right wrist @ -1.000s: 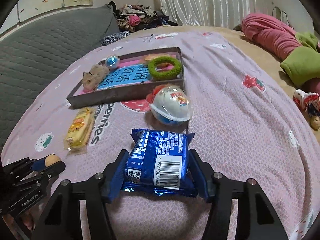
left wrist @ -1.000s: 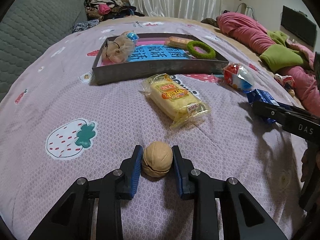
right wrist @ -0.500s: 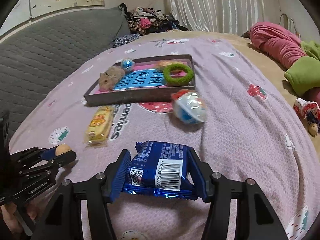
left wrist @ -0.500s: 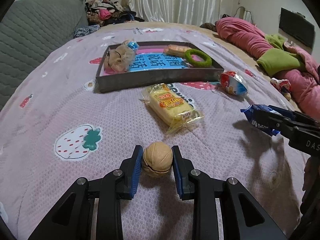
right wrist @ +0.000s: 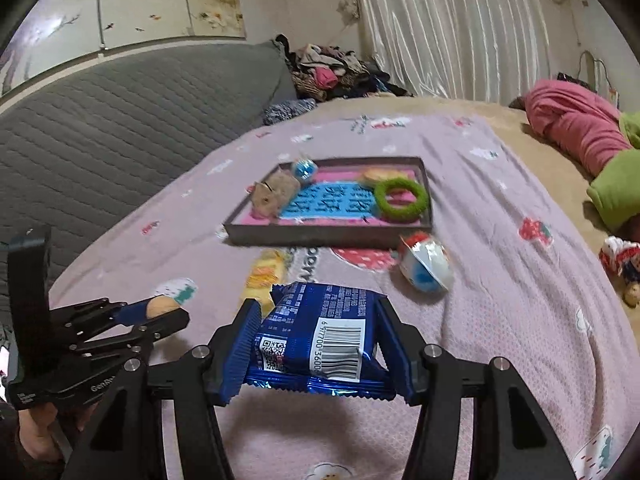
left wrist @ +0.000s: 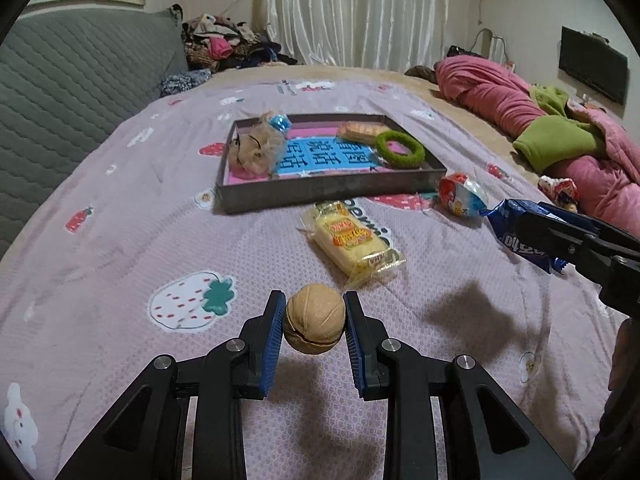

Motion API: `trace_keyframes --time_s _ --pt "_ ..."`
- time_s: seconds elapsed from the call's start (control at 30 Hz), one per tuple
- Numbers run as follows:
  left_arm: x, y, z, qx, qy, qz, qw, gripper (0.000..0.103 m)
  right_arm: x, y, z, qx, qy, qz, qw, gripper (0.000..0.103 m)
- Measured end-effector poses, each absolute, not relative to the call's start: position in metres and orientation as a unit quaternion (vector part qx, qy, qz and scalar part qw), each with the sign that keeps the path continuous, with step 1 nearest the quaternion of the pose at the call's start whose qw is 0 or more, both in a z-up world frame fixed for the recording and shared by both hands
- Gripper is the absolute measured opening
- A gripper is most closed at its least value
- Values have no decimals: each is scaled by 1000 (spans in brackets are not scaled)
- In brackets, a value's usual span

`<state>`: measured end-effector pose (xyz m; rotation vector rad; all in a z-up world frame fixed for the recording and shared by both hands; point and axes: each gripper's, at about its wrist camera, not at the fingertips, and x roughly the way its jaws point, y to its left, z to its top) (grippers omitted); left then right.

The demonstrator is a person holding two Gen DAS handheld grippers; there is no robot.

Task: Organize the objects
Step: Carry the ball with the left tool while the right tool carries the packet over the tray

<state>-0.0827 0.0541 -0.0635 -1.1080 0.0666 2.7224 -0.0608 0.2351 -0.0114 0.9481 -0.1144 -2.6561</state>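
The walnut [left wrist: 315,325] sits pinched between the blue pads of the left gripper [left wrist: 315,330], clear of the pink bedspread [left wrist: 120,240]; the blue snack packet [right wrist: 320,340] is clamped between the right gripper's [right wrist: 318,344] pads, also lifted; ahead of both jaws lie a yellow wafer pack [left wrist: 354,242], a foil-wrapped egg [right wrist: 426,266], then the dark tray [left wrist: 328,194] holding a green ring [left wrist: 400,155].
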Motion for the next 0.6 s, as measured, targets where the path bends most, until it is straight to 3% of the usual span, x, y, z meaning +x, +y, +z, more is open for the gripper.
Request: trace_keyframes --time_s 0.6 --pt "-105 43 12 -322 16 942 90 30 -78 226 60 278 -58 -941 187 58"
